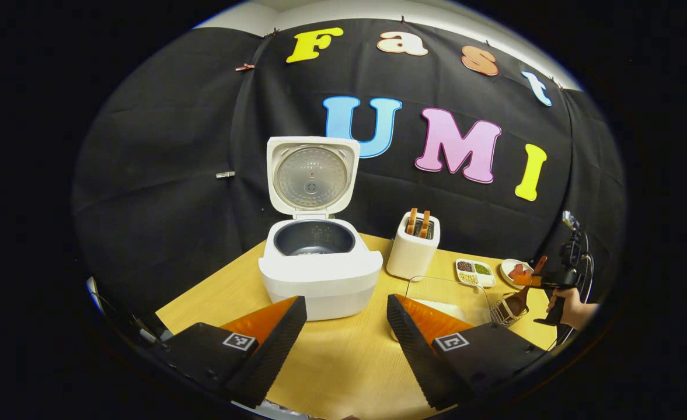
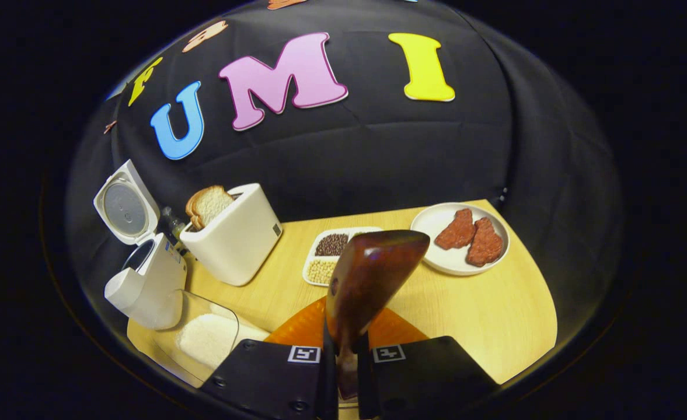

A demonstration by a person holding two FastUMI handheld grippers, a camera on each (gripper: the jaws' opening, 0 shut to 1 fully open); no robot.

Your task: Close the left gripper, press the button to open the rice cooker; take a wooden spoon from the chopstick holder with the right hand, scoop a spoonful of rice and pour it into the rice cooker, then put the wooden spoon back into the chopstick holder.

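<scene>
Gripping the dark brown wooden spoon point(image 2: 372, 274) by its handle, the right gripper point(image 2: 343, 356) holds it bowl-up above the light wooden table point(image 2: 495, 309). The left gripper point(image 1: 343, 326) hangs wide apart before the white rice cooker point(image 1: 320, 274), whose lid stands raised.

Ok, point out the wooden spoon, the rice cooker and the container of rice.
wooden spoon point(image 2: 372, 274): right gripper view, back of its bowl.
rice cooker point(image 1: 320, 277): left gripper view, front of its white body, lid raised.
container of rice point(image 2: 206, 338): right gripper view, the heap of rice inside.

Mock kitchen booth: rice cooker point(image 1: 318, 265), toaster point(image 1: 413, 249).
</scene>
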